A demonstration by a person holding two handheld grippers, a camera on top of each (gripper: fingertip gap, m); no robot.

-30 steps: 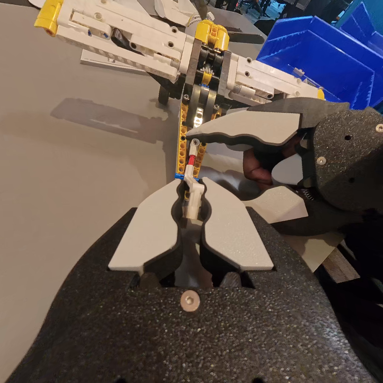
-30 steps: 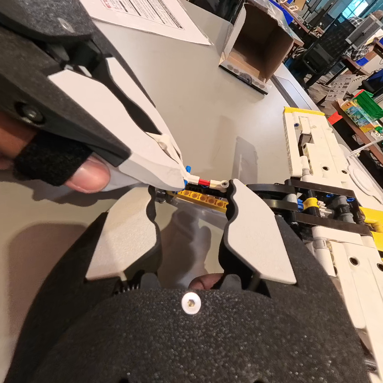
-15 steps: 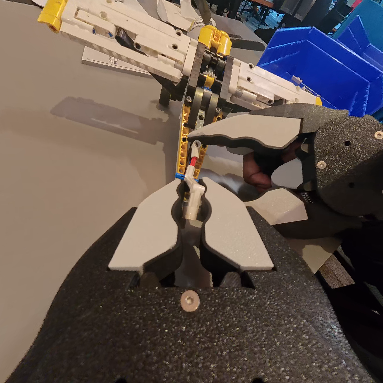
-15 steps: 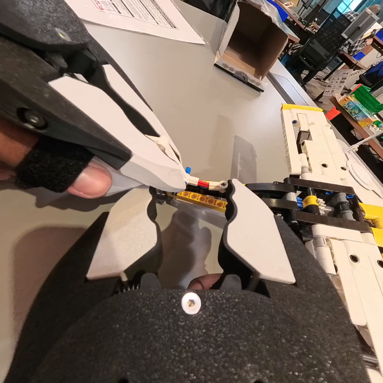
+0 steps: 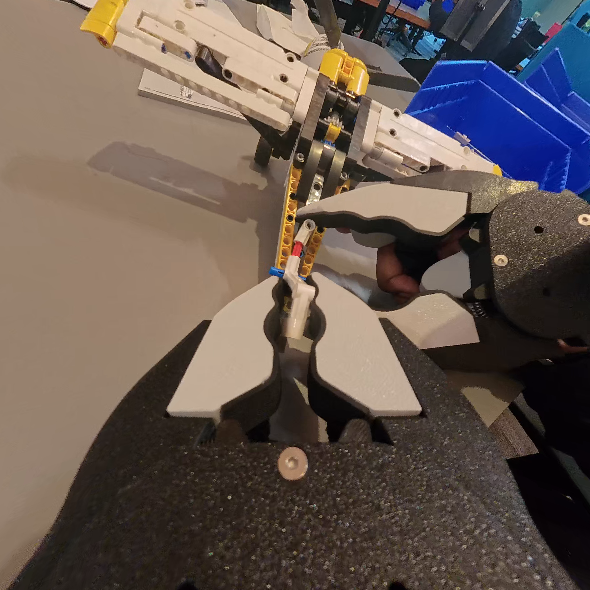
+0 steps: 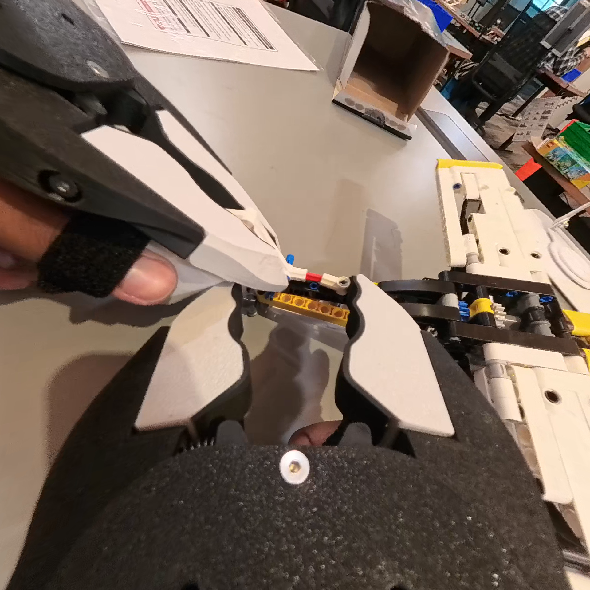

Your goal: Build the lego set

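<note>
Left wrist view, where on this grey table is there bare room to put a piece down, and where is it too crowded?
Bare table lies left of the yellow beams, below the white booklet. Crowded: right of the beams, where the right gripper, the white wing and the blue bins sit close. The left gripper grips a white connector at the beams' near end.

Two grippers (image 5: pixel 295 281) (image 6: pixel 295 287), one brick model (image 5: pixel 287 83)

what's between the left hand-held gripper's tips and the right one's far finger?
A white-and-red rod piece, held by the left hand-held gripper, spans it above the yellow beams; clearest in the left wrist view.
</note>
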